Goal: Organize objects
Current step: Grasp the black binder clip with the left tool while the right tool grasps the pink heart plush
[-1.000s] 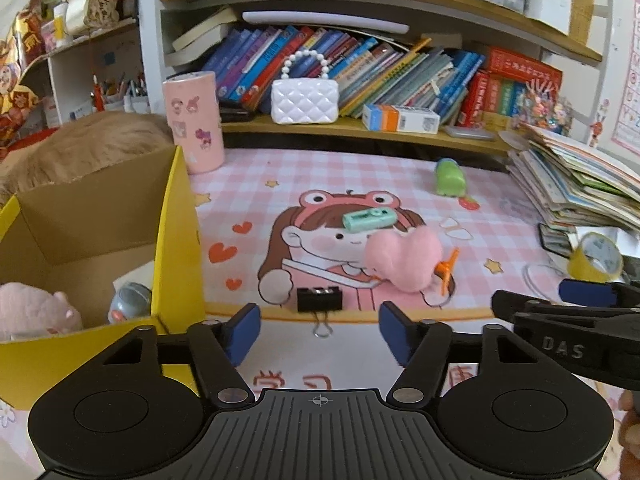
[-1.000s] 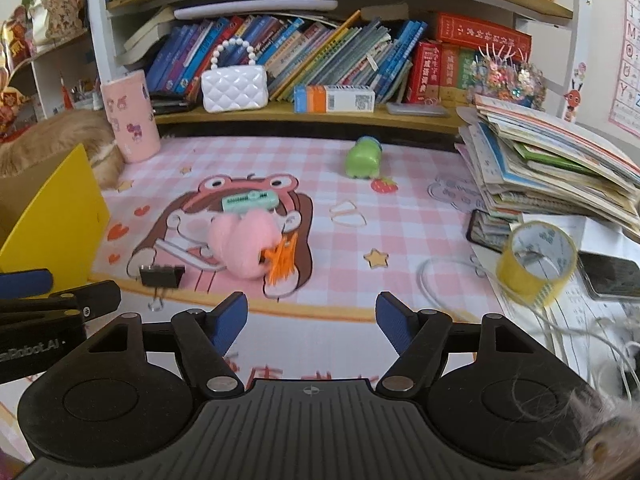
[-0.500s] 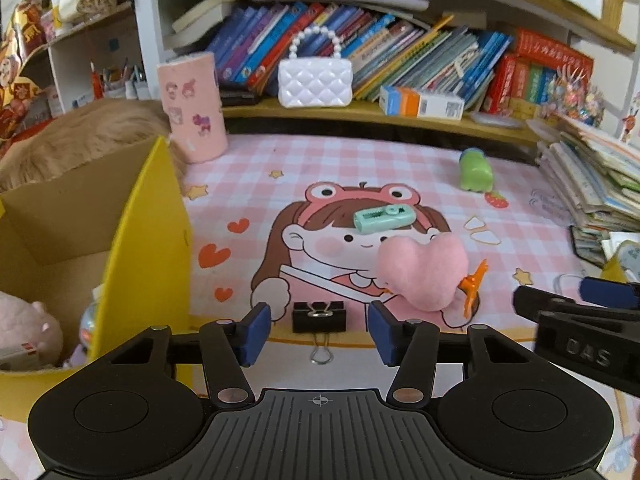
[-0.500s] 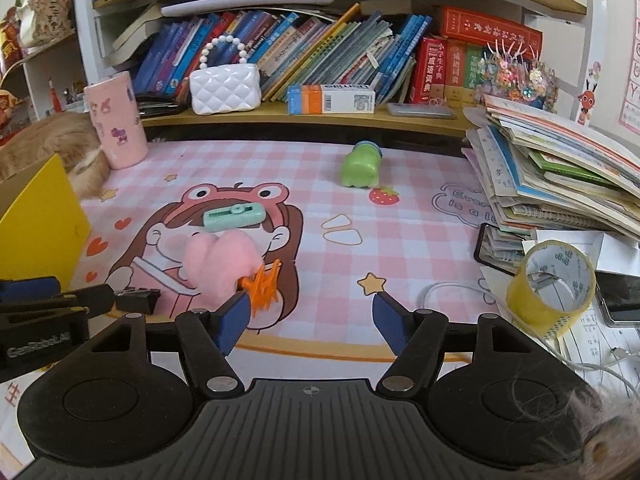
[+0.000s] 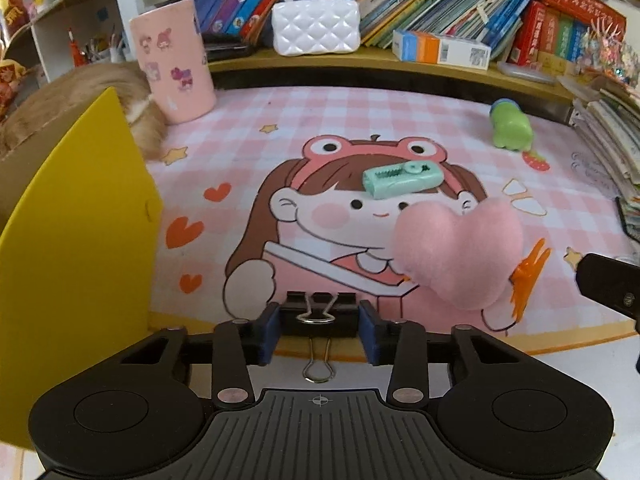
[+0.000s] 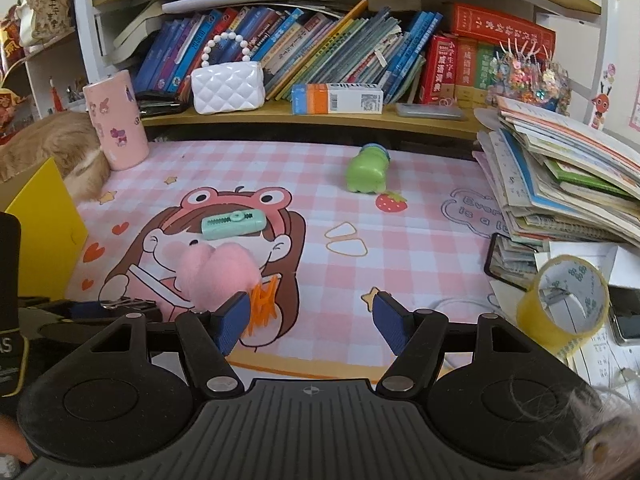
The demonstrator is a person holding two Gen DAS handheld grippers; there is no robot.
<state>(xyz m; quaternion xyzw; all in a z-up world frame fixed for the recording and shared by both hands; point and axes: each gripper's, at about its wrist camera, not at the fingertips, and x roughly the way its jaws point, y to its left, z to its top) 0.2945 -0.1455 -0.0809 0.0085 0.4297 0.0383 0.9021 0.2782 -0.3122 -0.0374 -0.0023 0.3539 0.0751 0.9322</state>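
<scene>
My left gripper (image 5: 319, 330) is shut on a black binder clip (image 5: 319, 316) at the near edge of the pink cartoon mat (image 5: 360, 120); both blue pads touch its sides. A pink plush heart (image 5: 460, 252), an orange hair claw (image 5: 528, 276) and a mint green clip (image 5: 402, 179) lie on the mat beyond. My right gripper (image 6: 308, 322) is open and empty, just in front of the orange hair claw (image 6: 264, 308) and the plush heart (image 6: 220, 274). A green toy (image 6: 366, 172) lies farther back.
A yellow cardboard box (image 5: 76, 232) stands at the left. A pink cup (image 5: 174, 60) and a white purse (image 5: 316, 30) are at the back by the bookshelf. A stack of books (image 6: 560, 184) and a yellow tape roll (image 6: 564, 300) are at the right.
My left gripper has moved forward and down to the binder clip and closed on it. My right gripper has moved forward toward the orange hair claw and stays open.
</scene>
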